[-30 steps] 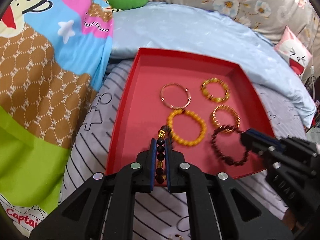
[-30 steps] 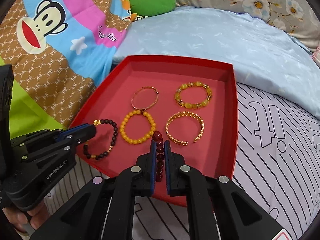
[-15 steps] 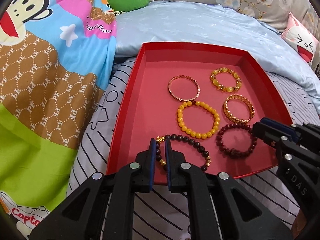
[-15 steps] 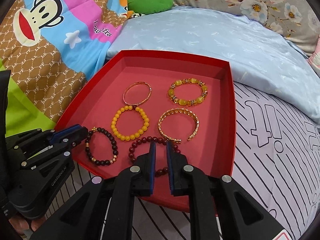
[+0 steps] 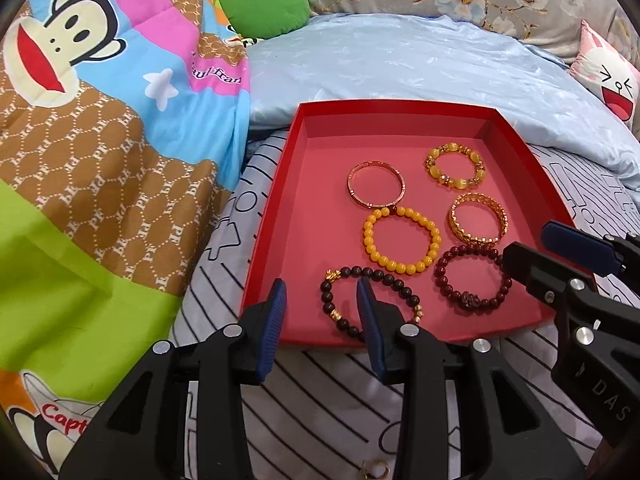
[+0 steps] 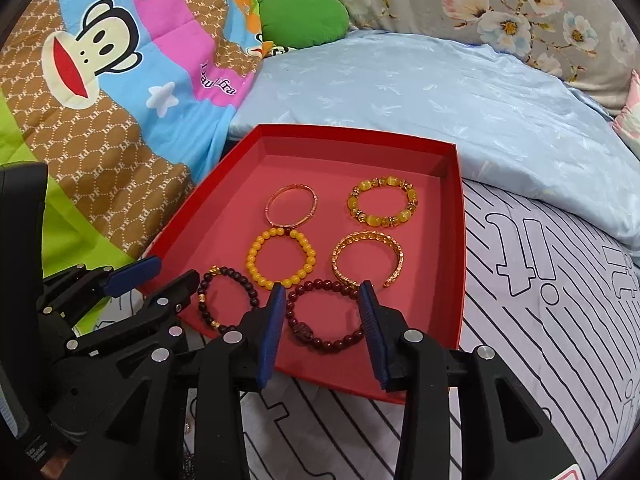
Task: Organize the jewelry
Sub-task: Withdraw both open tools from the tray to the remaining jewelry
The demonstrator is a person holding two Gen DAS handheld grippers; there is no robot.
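Bedding surrounded your red tray (image 5: 272,216); through the left wrist camera, your left gripper (image 5: 322,292) stood released over the dark beaded bracelet (image 5: 370,304) lying at the tray's near edge; through the right wrist camera, your right gripper (image 6: 322,296) gaped around the maroon bracelet (image 6: 326,316); lifting straight up would have kept both bracelets undisturbed.

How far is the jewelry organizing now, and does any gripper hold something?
Six bracelets lie in the red tray in two columns, including the dark beaded bracelet and maroon bracelet nearest the camera. Nothing is in hand: left gripper and right gripper are open. A small gold piece remains outside.
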